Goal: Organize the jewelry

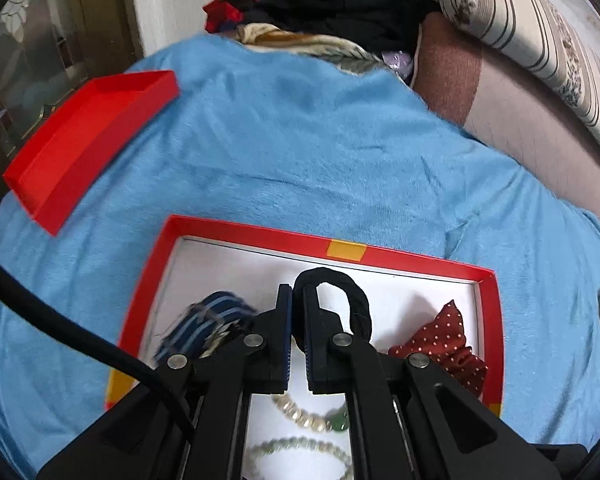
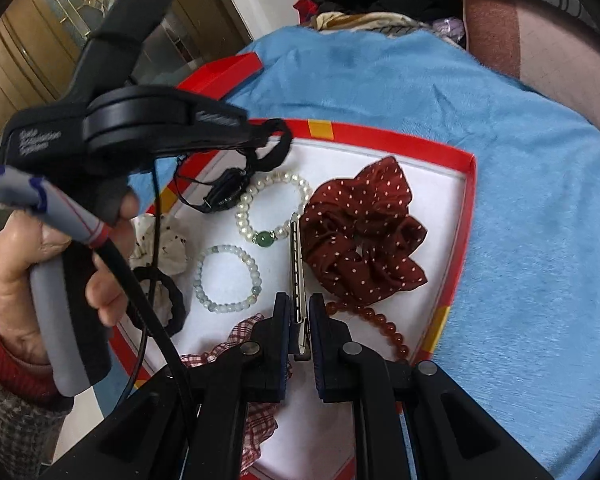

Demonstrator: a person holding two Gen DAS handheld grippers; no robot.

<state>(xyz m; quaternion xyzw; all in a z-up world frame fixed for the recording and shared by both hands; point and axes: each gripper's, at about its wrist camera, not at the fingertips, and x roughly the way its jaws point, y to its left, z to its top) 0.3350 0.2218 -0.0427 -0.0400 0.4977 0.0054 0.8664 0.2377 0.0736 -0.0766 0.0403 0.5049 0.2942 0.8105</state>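
Note:
A red-rimmed tray (image 1: 380, 254) with a white floor lies on the blue blanket; it also shows in the right wrist view (image 2: 466, 208). My left gripper (image 1: 299, 296) is shut on a black hair tie (image 1: 356, 300) and holds it above the tray; the tie also shows in the right wrist view (image 2: 278, 152). My right gripper (image 2: 299, 304) is shut on a silver hair clip (image 2: 296, 264) over the tray. In the tray lie a dark red dotted scrunchie (image 2: 360, 236), a pearl bracelet with a green bead (image 2: 260, 208), a pale bead bracelet (image 2: 228, 276) and a red bead bracelet (image 2: 376, 320).
A red box lid (image 1: 88, 136) lies on the blue blanket (image 1: 320, 152) at the far left. A pile of clothes (image 1: 320, 12) and a striped cushion (image 1: 540, 40) sit behind. A striped blue scrunchie (image 1: 208, 324) and a plaid scrunchie (image 2: 240, 336) are in the tray.

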